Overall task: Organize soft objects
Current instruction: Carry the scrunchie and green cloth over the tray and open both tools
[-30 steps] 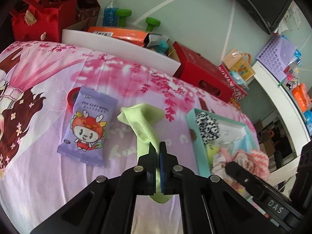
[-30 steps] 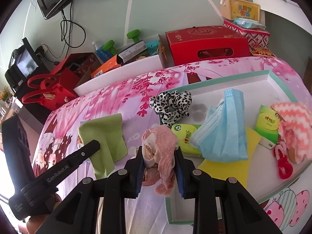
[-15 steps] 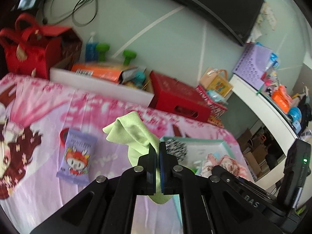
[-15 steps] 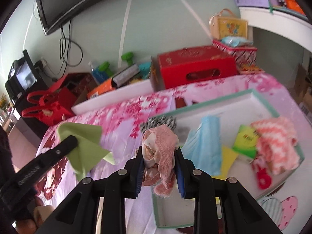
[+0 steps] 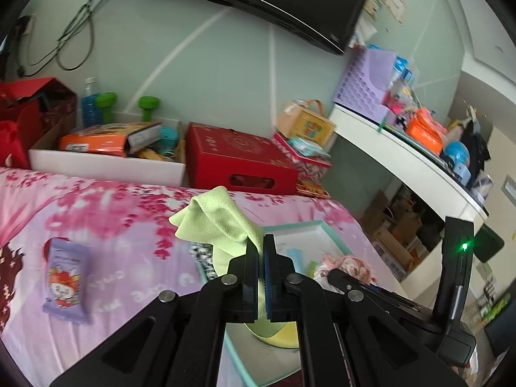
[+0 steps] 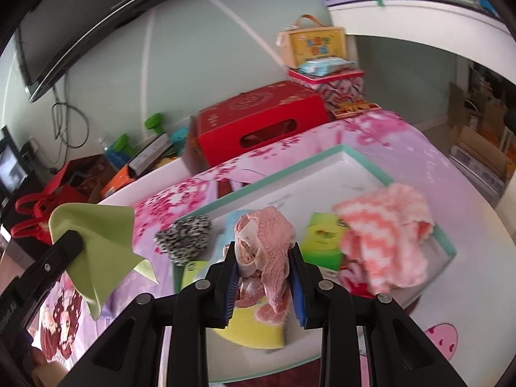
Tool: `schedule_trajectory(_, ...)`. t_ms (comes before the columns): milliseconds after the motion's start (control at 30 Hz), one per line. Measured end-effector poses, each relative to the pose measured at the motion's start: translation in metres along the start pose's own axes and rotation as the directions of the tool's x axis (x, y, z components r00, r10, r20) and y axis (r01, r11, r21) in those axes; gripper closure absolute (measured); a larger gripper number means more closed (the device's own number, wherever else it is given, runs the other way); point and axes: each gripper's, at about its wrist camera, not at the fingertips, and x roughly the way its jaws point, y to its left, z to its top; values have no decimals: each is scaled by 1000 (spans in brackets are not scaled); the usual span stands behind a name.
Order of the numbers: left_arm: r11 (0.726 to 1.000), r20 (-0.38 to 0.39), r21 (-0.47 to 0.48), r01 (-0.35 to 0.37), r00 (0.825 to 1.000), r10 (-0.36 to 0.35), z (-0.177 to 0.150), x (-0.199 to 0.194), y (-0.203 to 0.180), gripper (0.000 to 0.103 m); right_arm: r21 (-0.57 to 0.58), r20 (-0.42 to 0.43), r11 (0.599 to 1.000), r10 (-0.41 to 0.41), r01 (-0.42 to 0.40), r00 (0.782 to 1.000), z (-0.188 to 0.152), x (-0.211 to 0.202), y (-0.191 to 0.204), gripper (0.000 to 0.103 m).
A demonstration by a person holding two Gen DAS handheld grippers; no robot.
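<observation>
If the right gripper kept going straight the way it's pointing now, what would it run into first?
Probably the blue face mask lying in the teal-rimmed tray, which sits just beyond the right gripper and the pink lace cloth it holds. Depth is unclear through the fisheye, so it could land on the bare tray floor instead.

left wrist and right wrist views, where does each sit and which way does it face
Left wrist: sits on the left gripper, looking along it over the bed to the wall; that gripper, shut on the green cloth, shows.
Right wrist: sits on the right gripper, looking down at the tray; it clamps a pink lace garment.
Shared: cloth, tray, red box.
</observation>
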Motion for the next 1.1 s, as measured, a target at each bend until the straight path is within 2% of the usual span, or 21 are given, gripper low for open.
schedule_trajectory(300,999,-8,45,25,1000,-25,2,25,-23,101,47,-2,998,-44,44,999,4,5,-28,73)
schedule_trajectory(533,996,16,75,39,999,-41,7,44,-29,101,57,-5,996,-76,76,997,6,12,-39,73)
schedule_trajectory(733,998,-33,68,-6,999,8,0,64,-21,101,58,-18,994,-88,89,996,7,21,-41,73)
schedule_trajectory(867,998,-94,53,-43,994,48,-7,78,-14,101,43,-35,993,-106,108,994,5,27,-38,73)
schedule_trajectory(1100,994,-211,40,-101,972,107,-21,99,-2,101,25,-61,992,-125,127,990,1,35,-35,71)
